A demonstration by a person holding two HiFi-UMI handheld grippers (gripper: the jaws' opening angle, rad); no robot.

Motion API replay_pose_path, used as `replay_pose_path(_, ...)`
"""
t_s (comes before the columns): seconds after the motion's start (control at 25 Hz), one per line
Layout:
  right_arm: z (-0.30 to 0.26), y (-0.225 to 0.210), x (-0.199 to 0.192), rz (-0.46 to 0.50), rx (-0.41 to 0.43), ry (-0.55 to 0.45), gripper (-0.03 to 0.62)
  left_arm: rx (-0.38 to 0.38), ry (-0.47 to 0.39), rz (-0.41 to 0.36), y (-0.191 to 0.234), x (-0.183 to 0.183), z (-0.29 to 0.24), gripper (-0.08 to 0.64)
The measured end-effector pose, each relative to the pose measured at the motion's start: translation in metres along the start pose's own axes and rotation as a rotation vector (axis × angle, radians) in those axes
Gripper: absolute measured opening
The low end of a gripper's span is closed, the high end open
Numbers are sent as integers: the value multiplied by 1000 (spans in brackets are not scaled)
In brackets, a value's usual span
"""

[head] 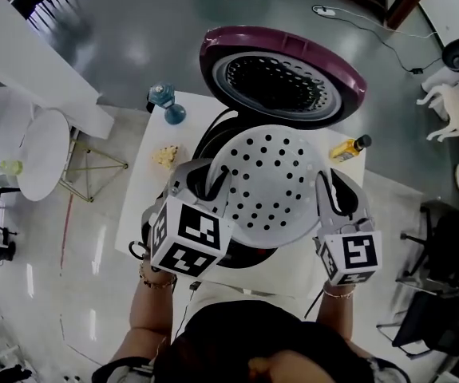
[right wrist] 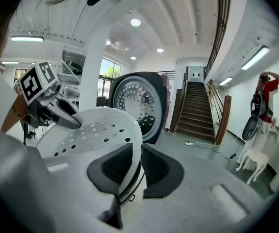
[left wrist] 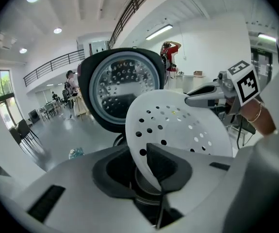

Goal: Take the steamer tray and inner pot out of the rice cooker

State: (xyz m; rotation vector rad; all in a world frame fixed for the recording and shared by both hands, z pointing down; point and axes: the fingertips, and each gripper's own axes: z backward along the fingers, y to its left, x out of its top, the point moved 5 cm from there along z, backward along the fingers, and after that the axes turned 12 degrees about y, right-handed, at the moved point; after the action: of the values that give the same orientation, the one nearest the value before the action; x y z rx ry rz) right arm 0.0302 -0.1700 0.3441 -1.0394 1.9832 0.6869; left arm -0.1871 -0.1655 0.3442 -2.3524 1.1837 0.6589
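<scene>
I'm holding the steamer tray [head: 271, 183] mid-frame over the open rice cooker [head: 237, 54], left gripper [head: 213, 183] and right gripper [head: 330, 191] each clamping its rim. Only the gripper views are showing the pads [left wrist: 167, 161] pinching that edge

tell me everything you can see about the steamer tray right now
The steamer tray is a round, shallow, white dish that looks like plastic, and its floor is dotted with round holes. It is empty. It is held somewhat tilted over the opening of the rice cooker, in front of the raised lid. The left gripper is shut on its rim at one side, and the right gripper is shut on the opposite side.
</scene>
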Motion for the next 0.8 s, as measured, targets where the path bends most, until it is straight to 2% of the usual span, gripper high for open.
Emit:
replay_pose_path(0.32,69,-54,-23,-92,-2,-76,43,26,-54,-1,-82,31,24,84)
replay_pose_path(0.48,97,-90,-49,-115,-1,-59,37,5,-51,-2,-135,44,16,91)
replay_pose_path(0.8,123,-140,-111,-183,81,-4,35,-24,4,-9,-215,51,-10,98)
